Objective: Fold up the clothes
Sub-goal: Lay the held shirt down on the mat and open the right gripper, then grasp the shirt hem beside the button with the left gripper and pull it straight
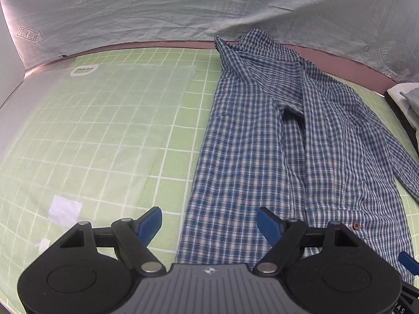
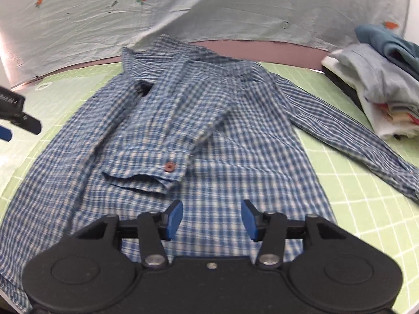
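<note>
A blue-and-white checked shirt (image 1: pixel 262 144) lies flat on the green grid mat (image 1: pixel 172 141), collar toward the back. In the right wrist view one sleeve is folded across the shirt (image 2: pixel 235 144), and its cuff (image 2: pixel 146 175) with a red button (image 2: pixel 169 167) rests on the body. The other sleeve (image 2: pixel 366 151) stretches out to the right over the mat. My left gripper (image 1: pixel 208 217) is open over the shirt's left edge near the hem, holding nothing. My right gripper (image 2: pixel 212 209) is open above the lower body, just below the cuff, and nothing is between its fingers.
A stack of folded clothes (image 2: pixel 379 86) sits at the mat's right edge. A translucent sheet (image 1: pixel 104 120) covers the mat's left part, with white patches (image 1: pixel 65 213) nearby. A pale carrot-print cloth (image 1: pixel 183 13) hangs behind. The left gripper's body (image 2: pixel 15 115) shows at the right wrist view's left edge.
</note>
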Available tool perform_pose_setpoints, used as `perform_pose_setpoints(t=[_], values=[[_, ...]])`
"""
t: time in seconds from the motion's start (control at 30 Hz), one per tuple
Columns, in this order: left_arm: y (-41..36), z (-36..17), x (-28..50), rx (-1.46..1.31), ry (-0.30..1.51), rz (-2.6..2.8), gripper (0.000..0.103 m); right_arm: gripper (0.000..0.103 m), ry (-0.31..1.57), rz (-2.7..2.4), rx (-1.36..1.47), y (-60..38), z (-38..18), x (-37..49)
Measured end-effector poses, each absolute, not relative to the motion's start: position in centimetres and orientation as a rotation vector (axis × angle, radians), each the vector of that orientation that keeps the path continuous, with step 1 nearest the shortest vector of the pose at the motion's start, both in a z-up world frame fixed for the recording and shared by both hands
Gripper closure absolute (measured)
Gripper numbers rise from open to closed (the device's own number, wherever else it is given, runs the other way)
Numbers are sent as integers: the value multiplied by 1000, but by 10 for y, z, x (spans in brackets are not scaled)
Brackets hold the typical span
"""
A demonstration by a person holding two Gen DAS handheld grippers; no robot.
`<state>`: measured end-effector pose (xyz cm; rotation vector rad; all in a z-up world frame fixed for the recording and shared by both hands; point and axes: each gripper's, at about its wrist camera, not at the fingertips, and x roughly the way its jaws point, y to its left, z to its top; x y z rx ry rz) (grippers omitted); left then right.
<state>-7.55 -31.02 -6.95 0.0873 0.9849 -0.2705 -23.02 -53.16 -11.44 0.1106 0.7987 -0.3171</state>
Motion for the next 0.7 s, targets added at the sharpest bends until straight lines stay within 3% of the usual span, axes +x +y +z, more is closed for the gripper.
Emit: perform_pose_setpoints(t=[0.2,0.3,0.37,0.43,0.7], values=[[-341,-80,-96,151,1000,-331,23,34,836,-436,197,-578,-135,-248],[-353,-87,-100,153,1008,-342,23,19,830,-478,235,-590,-143,-255],[-362,-90,-101,175,990,-356,23,14,823,-491,236,-592,-147,-256],[-369,-92,-102,188,973,-374,25,0,815,-504,237,-594,-150,-257],[-394,-97,-101,181,963,-466,38,0,722,-503,201,-588,-160,-261]])
